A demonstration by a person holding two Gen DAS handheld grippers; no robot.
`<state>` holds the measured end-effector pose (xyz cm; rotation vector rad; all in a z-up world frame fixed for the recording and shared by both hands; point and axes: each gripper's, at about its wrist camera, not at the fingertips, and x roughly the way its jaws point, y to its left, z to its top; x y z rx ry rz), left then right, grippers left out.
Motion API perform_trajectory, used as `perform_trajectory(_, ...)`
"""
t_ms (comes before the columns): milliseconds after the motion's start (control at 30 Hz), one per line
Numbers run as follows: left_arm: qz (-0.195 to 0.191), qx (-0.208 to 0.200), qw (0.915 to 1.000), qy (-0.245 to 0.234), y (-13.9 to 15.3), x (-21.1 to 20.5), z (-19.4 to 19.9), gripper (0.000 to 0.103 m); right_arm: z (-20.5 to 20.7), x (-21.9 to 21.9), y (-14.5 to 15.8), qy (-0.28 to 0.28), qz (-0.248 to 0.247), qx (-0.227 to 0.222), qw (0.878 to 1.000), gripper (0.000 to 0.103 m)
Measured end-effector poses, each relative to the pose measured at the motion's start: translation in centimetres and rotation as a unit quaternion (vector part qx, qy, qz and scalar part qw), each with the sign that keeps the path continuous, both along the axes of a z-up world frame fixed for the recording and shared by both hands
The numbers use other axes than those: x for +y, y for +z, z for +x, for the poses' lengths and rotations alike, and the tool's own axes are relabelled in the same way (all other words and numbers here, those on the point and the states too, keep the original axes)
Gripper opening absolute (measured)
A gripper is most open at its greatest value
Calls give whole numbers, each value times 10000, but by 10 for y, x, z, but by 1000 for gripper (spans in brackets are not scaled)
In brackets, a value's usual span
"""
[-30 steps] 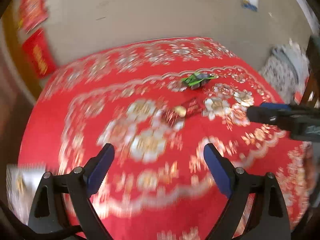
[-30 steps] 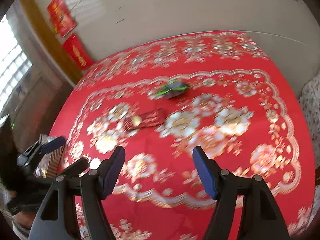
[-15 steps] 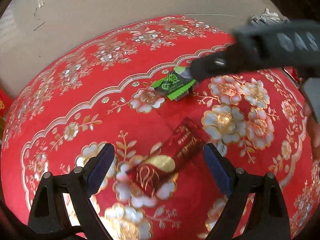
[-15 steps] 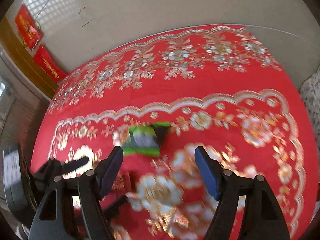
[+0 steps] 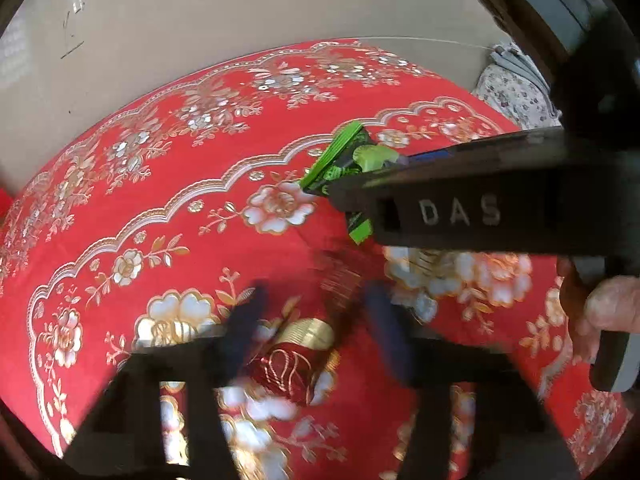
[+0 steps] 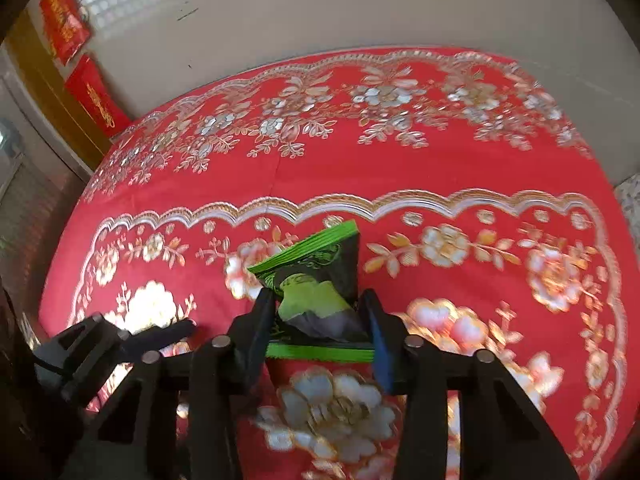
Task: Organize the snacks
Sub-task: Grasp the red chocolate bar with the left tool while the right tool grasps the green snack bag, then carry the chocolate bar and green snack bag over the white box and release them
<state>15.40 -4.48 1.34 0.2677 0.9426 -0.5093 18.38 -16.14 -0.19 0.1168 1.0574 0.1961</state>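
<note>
Two black hand-held grippers with blue finger pads, low over a round table under a red cloth (image 6: 440, 160) patterned with gold and white flowers

Right gripper (image 6: 318, 322) tilted down toward the cloth, fingers narrowed onto either side of a green-and-black crimped foil snack packet (image 6: 316, 280), both pads (image 6: 378, 344) touching its edges; packet squeezed so its middle bulges and its far crimped end stands tilted up off the cloth. Seen from the left wrist, the same right gripper (image 5: 348, 196) reaching in from the right as a long black bar lettered DAS, its tip across the green packet (image 5: 340, 160), which sits just inside the scalloped gold border. Person's right hand (image 5: 600, 312) wrapped on the handle at the far right edge, fingers curled

Left gripper (image 5: 316, 328) blurred by motion, pointing forward and down, fingers (image 5: 244, 328) narrowed to either side of a dark red rectangular packet with gold lettering (image 5: 296, 356) lying flat on the cloth near the table's middle, nearer than the green one and well apart from it; blur leaves it unclear whether the pads actually press the red packet. From the right wrist, left gripper (image 6: 160, 336) visible only as a black frame at lower left, beside the right one

Behind the table, a beige wall (image 6: 360, 8) with red paper banners (image 6: 64, 24) at upper left
</note>
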Motion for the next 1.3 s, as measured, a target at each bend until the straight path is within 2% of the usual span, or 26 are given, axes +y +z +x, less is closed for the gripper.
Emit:
perform_trajectory(200, 46, 154, 9987, 492, 1, 9, -23, 33, -42, -21, 9, -163, 80, -125, 9998, 38)
perform_trajectory(400, 205, -178, 9937, 1088, 12, 19, -74, 33, -98, -23, 20, -231, 119, -390, 9989, 38)
perform_trajectory(667, 21, -495, 9798, 1939, 28, 49, -139, 33, -173, -6, 29, -282, 64, -775, 9966, 38)
perform_trajectory(800, -21, -590, 9731, 2226, 29, 66, -164, 33, -200, 9, 31, -108, 125, -899, 9958, 38)
perform_trajectory(1300, -35, -912, 9555, 2805, 37, 129, -221, 33, -240, 90, 24, 649, 365, -911, 9931, 38)
